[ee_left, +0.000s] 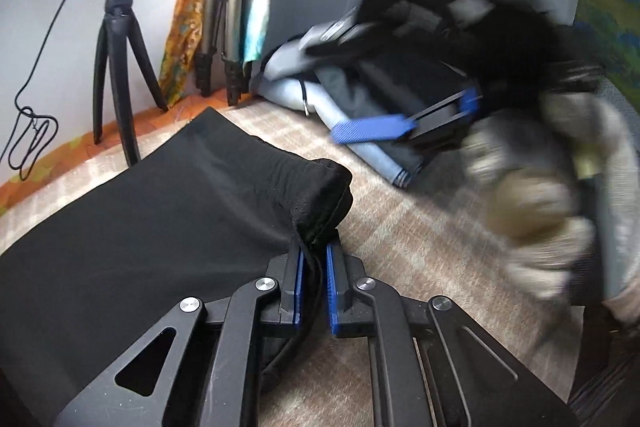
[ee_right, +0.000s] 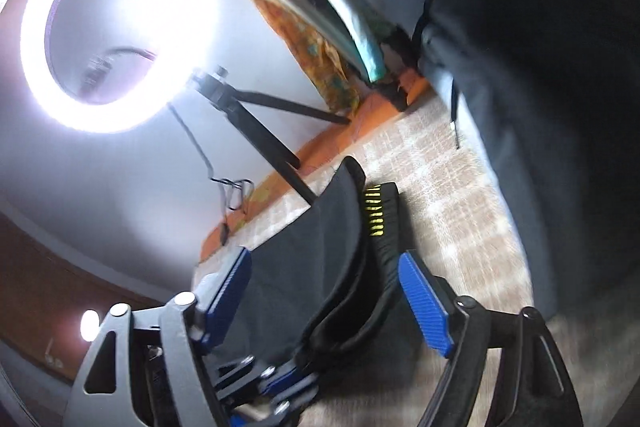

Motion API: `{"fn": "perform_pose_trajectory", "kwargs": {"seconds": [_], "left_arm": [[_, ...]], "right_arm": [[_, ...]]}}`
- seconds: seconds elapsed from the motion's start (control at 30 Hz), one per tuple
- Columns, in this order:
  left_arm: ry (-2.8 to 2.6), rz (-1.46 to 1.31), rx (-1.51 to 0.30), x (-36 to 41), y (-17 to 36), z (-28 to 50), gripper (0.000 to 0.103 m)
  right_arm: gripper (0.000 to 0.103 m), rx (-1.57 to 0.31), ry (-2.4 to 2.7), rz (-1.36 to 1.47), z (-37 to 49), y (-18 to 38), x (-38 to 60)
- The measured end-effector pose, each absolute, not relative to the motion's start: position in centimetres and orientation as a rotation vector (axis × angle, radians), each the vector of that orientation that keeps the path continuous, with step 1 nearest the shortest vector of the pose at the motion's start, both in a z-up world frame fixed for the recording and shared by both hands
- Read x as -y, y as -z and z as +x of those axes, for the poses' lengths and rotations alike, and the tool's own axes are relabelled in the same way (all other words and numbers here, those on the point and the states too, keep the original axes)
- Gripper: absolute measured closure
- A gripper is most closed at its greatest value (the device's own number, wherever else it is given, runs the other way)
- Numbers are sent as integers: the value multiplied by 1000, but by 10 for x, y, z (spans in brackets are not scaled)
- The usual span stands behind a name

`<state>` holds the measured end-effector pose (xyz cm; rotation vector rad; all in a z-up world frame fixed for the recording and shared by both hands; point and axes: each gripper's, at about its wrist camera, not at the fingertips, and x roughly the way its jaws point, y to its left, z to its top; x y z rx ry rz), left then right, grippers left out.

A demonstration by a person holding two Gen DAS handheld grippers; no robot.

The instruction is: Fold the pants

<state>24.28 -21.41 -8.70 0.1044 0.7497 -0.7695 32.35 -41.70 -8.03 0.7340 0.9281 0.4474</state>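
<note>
In the left wrist view, my left claw [ee_left: 313,269] is pinching a bunched corner of the black soft fabric pants [ee_left: 152,195], and the blue pads [ee_left: 299,277] press the cloth between them. The rest of the pants lies spread on the beige checked bed cover [ee_left: 420,223], toward its left side. My right claw [ee_left: 374,129] is in the air on the right, blurred; its blue fingers seem spread and hold nothing. Behind it a folded grey and dark garment [ee_left: 348,95] lies near the far edge of the bed.

In the right wrist view, my right claw [ee_right: 332,291] is spread wide, one blue pad [ee_right: 426,311] on each side of the black waistband with yellow stitches [ee_right: 380,223], but I think it does not touch it yet. The waistband lies on the bed cover [ee_right: 448,187] just in front of me.

I judge the pants light, limp and a little slippery, so they will sag and slide when lifted. The thick waistband is the best place to take hold.

The room has a bright ring lamp [ee_right: 116,23] on a black tripod [ee_left: 120,67] at the far left corner, against a pale wall [ee_left: 52,39].
</note>
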Motion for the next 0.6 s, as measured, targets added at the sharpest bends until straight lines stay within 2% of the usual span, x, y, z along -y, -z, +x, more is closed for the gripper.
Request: {"fn": "perform_pose_trajectory", "kwargs": {"seconds": [0.17,0.33,0.37,0.4,0.43,0.5,0.53,0.6], "left_arm": [[799,100,-743,214,86,241,95],[811,119,-745,216,90,240,95],[810,114,-746,216,89,241,96],[809,109,-744,215,88,241,96],[808,106,-743,214,87,242,96],[806,99,-734,210,82,240,97],[805,97,-731,209,80,241,97],[799,90,-720,205,74,238,97]], "right_arm": [[18,-1047,-390,756,356,117,404],[19,-1071,-444,850,380,138,398],[24,-1074,-456,849,385,140,394],[36,-1079,-468,857,389,142,391],[41,-1088,-461,861,391,143,389],[74,-1096,-463,869,394,143,386],[75,-1092,-477,889,395,142,384],[85,-1057,-475,901,393,135,383]]}}
